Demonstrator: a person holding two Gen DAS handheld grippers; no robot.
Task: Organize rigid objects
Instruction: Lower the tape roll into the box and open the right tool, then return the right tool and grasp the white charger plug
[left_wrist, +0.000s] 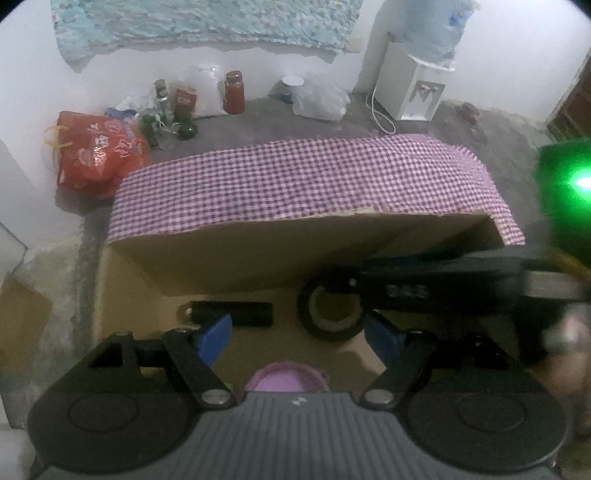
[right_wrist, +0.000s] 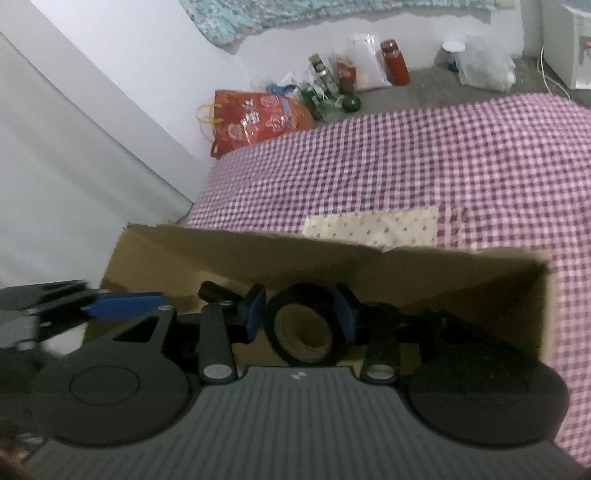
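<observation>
An open cardboard box (left_wrist: 258, 254) holds a black tape roll (left_wrist: 330, 314) and a black cylinder (left_wrist: 232, 314) lying on its floor. My left gripper (left_wrist: 299, 338) hangs open above the box floor with nothing between its blue pads. Under it a purple round thing (left_wrist: 284, 382) shows, partly hidden by the gripper body. In the right wrist view my right gripper (right_wrist: 301, 314) is down inside the box (right_wrist: 406, 273). The tape roll (right_wrist: 295, 354) rests on the floor between its pads, which stand close beside it without clearly pressing. The black cylinder (right_wrist: 216, 291) lies behind.
A purple checked cloth (left_wrist: 295, 177) covers the surface behind the box. On the floor by the wall stand a red bag (left_wrist: 99, 155), jars and bottles (left_wrist: 234, 92) and a white water dispenser (left_wrist: 410, 88). A green glowing object (left_wrist: 569, 184) is at the right edge.
</observation>
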